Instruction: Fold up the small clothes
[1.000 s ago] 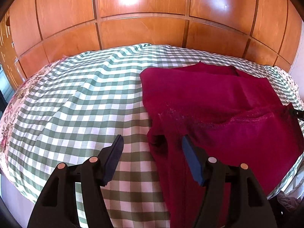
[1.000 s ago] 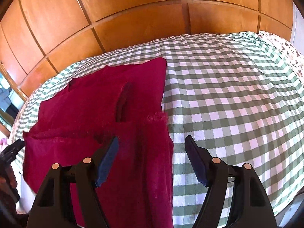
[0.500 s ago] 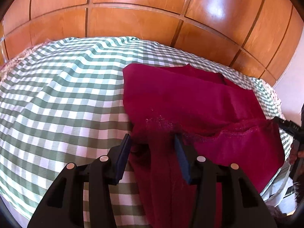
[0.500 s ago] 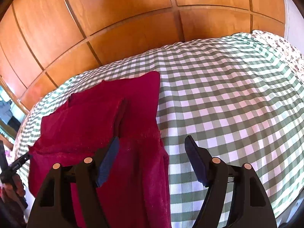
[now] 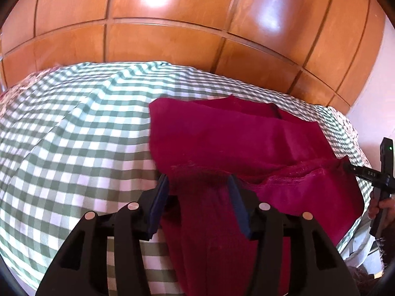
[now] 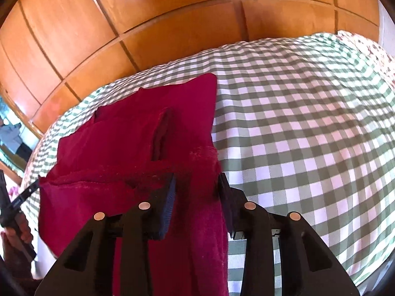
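Observation:
A dark red garment (image 5: 234,135) (image 6: 172,113) lies partly folded on a green-and-white checked bed cover (image 5: 74,135) (image 6: 308,123). My left gripper (image 5: 197,180) straddles the near left hem, with bunched cloth filling the gap between its pads; the jaws are opening slightly. My right gripper (image 6: 196,177) is at the near right hem, its jaws closing on a fold of the cloth. Each wrist view shows the other gripper at the frame edge, the right gripper (image 5: 345,166) and the left gripper (image 6: 37,183), each with a garment corner drawn to a point at its tip.
A glossy wooden panelled wall (image 5: 172,37) rises right behind the bed. A floral sheet (image 6: 370,49) shows at the bed's far right edge. The person's hand (image 5: 385,204) grips the other handle. Bare checked cover stretches to either side of the garment.
Both sets of jaws have narrowed around the garment's near hem. The left gripper shifted right onto the cloth's left edge, and the hem now bunches up between the pads.

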Motion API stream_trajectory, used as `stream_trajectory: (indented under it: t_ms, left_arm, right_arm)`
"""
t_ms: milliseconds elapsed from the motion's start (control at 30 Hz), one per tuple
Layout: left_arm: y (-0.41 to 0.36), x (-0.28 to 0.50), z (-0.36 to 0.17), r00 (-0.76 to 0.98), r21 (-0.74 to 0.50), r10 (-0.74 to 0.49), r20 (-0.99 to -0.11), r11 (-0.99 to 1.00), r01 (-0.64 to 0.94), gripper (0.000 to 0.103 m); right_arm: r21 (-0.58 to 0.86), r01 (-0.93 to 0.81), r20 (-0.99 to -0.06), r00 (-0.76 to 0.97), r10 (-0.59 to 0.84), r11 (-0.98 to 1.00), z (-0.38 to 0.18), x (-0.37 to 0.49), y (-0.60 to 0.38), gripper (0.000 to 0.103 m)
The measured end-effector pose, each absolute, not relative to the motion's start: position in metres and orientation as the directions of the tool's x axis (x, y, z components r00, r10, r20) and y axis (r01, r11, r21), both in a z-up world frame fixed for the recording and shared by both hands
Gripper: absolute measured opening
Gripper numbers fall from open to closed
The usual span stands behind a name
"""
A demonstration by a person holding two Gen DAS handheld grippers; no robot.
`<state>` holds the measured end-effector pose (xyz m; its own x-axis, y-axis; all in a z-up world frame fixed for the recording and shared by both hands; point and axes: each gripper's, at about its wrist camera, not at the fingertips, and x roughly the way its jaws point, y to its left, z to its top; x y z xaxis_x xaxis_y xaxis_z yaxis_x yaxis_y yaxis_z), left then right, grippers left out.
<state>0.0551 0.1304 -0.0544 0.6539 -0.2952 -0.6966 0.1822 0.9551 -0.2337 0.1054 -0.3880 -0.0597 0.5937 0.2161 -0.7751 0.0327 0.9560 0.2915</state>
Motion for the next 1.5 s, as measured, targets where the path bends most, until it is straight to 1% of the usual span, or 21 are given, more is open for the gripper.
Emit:
stream_trajectory:
  t_ms: [67, 133, 167, 200, 233, 267, 300, 333, 433, 600, 700, 800, 1100, 1167, 1333, 1400, 1467, 1500]
  left_arm:
    - [0.128, 0.059, -0.056, 0.649, -0.223, -0.291, -0.703, 0.957, 0.187, 0.048]
    - [0.127, 0.065, -0.059, 0.638, -0.225, -0.295, -0.711, 0.956, 0.191, 0.042]
    - [0.127, 0.066, -0.059, 0.637, -0.227, -0.294, -0.713, 0.956, 0.187, 0.034]
    - [0.128, 0.067, -0.060, 0.632, -0.235, -0.298, -0.715, 0.955, 0.184, 0.024]
    - [0.129, 0.066, -0.061, 0.625, -0.246, -0.308, -0.717, 0.951, 0.185, 0.018]
    - [0.131, 0.065, -0.062, 0.621, -0.256, -0.314, -0.718, 0.949, 0.184, 0.010]
    - [0.134, 0.063, -0.062, 0.623, -0.262, -0.315, -0.716, 0.949, 0.178, 0.008]
    - [0.136, 0.060, -0.062, 0.626, -0.269, -0.318, -0.712, 0.947, 0.175, 0.008]
    - [0.144, 0.045, -0.052, 0.644, -0.311, -0.349, -0.681, 0.934, 0.177, 0.007]
    - [0.157, 0.036, -0.014, 0.695, -0.364, -0.396, -0.601, 0.909, 0.203, 0.007]
    - [0.160, 0.044, 0.007, 0.726, -0.356, -0.395, -0.563, 0.909, 0.219, 0.007]
    - [0.159, 0.066, 0.020, 0.749, -0.328, -0.368, -0.551, 0.921, 0.212, 0.007]
    - [0.144, 0.167, 0.022, 0.760, -0.231, -0.252, -0.599, 0.963, 0.138, 0.007]
    - [0.140, 0.188, 0.016, 0.751, -0.223, -0.236, -0.617, 0.967, 0.120, 0.007]
    - [0.131, 0.236, -0.021, 0.693, -0.185, -0.177, -0.699, 0.981, 0.064, 0.007]
    - [0.129, 0.246, -0.038, 0.659, -0.175, -0.161, -0.735, 0.983, 0.045, 0.010]
    - [0.131, 0.248, -0.048, 0.643, -0.175, -0.151, -0.751, 0.984, 0.026, 0.015]
    - [0.134, 0.243, -0.050, 0.642, -0.192, -0.157, -0.750, 0.981, 0.016, 0.023]
  right_arm:
    - [0.282, 0.028, -0.775, 0.596, 0.211, 0.959, -0.060, 0.105, -0.386, 0.034]
    - [0.273, 0.021, -0.776, 0.597, 0.207, 0.962, -0.059, 0.105, -0.382, 0.034]
    - [0.267, 0.018, -0.776, 0.597, 0.204, 0.963, -0.058, 0.104, -0.379, 0.034]
    - [0.258, 0.013, -0.777, 0.598, 0.199, 0.966, -0.058, 0.103, -0.377, 0.033]
    - [0.246, 0.007, -0.778, 0.598, 0.193, 0.969, -0.057, 0.103, -0.376, 0.027]
    - [0.228, 0.004, -0.782, 0.596, 0.181, 0.974, -0.057, 0.103, -0.373, 0.018]
    - [0.216, 0.004, -0.785, 0.596, 0.171, 0.976, -0.057, 0.102, -0.372, 0.015]
    - [0.212, 0.003, -0.785, 0.597, 0.169, 0.977, -0.056, 0.101, -0.373, 0.008]
    - [0.207, -0.016, -0.767, 0.618, 0.172, 0.978, -0.041, 0.093, -0.371, 0.007]
    - [0.198, -0.070, -0.710, 0.677, 0.193, 0.978, 0.001, 0.087, -0.366, 0.007]
    - [0.198, -0.087, -0.678, 0.707, 0.201, 0.976, 0.021, 0.095, -0.362, 0.007]
    - [0.195, -0.091, -0.660, 0.725, 0.199, 0.977, 0.031, 0.114, -0.359, 0.007]
    - [0.186, -0.024, -0.677, 0.722, 0.145, 0.982, 0.021, 0.214, -0.360, 0.006]
    - [0.182, -0.005, -0.691, 0.711, 0.131, 0.983, 0.013, 0.237, -0.359, 0.006]
    - [0.150, 0.040, -0.760, 0.644, 0.089, 0.988, -0.024, 0.280, -0.358, 0.006]
    - [0.151, 0.051, -0.791, 0.605, 0.090, 0.987, -0.042, 0.290, -0.358, 0.006]
    - [0.164, 0.053, -0.800, 0.591, 0.102, 0.985, -0.049, 0.290, -0.360, 0.007]
    - [0.183, 0.048, -0.799, 0.589, 0.120, 0.982, -0.049, 0.288, -0.362, 0.009]
